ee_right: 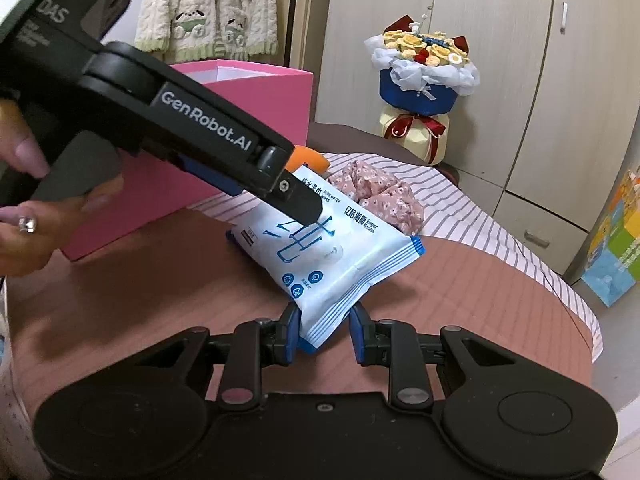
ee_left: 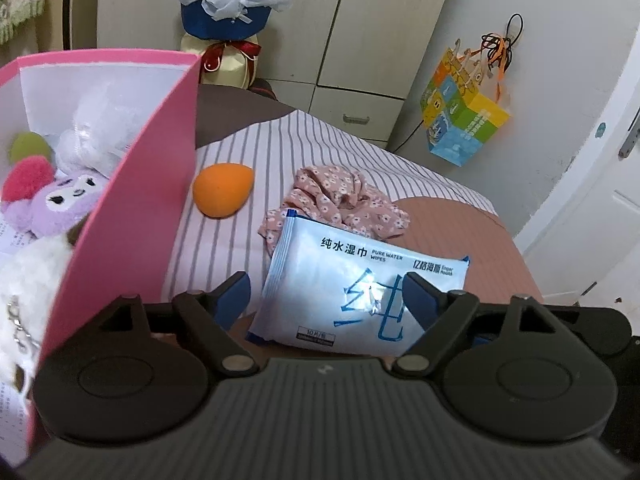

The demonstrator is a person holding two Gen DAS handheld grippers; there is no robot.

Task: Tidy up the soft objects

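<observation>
The right gripper [ee_right: 323,334] is pinching one corner of the wipes pack [ee_right: 320,256] on the bed [ee_right: 160,280], beside the pink box [ee_right: 224,140]. The left gripper [ee_left: 320,300] is standing spread around it. With such a small grip the pack may be slipping out. It is reading "PURE WATER WIPES"; the left gripper, "GenRobot.AI".

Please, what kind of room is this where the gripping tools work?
Most likely a bedroom at home. The work surface looks like a bed with a striped sheet, a tall wardrobe stands behind it, and a knitted cardigan hangs beside it.
</observation>
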